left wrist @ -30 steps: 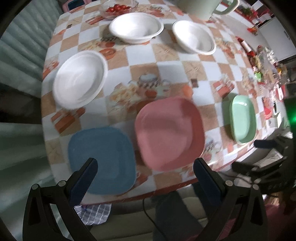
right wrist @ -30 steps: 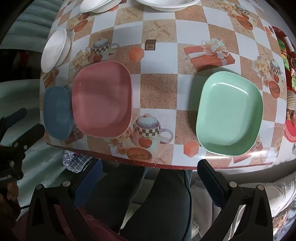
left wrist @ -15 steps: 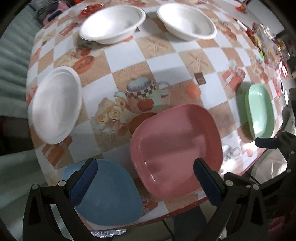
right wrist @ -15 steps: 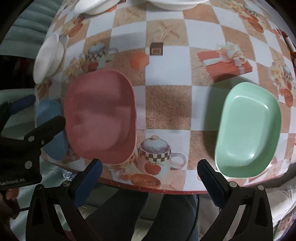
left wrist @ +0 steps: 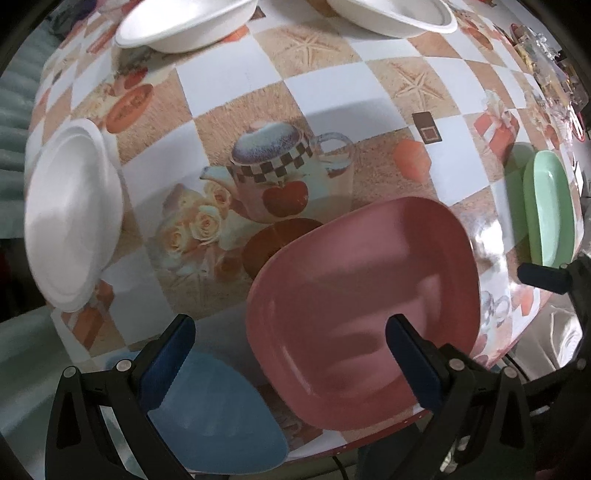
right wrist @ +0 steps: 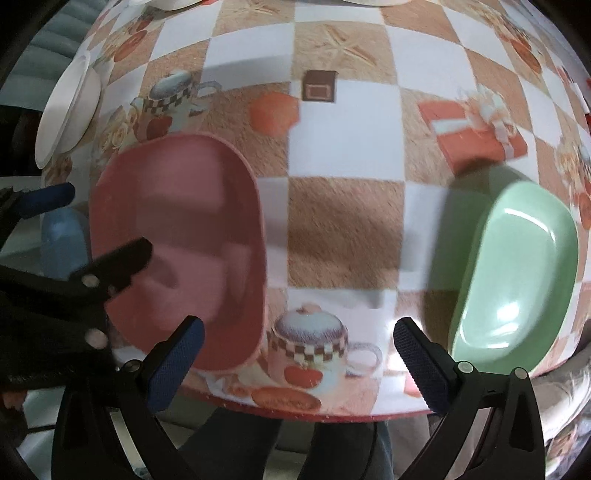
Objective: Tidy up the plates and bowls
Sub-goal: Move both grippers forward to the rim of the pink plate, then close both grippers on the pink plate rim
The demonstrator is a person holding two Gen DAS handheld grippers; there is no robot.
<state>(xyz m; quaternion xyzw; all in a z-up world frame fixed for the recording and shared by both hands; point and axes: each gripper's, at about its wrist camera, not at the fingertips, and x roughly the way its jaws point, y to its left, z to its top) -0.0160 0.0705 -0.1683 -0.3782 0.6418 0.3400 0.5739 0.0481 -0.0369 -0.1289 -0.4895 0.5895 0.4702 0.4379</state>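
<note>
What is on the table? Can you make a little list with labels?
table: checked cloth with teapot pictures
plates: pink plate in the middle, blue plate to its left, green plate to its right
bowls: white bowl at the left edge, two more white bowls at the far side
left gripper: open, over the near edge between blue and pink
right gripper: open, holds nothing

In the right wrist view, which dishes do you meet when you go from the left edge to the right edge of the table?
White bowl → blue plate → pink plate → green plate.
</note>
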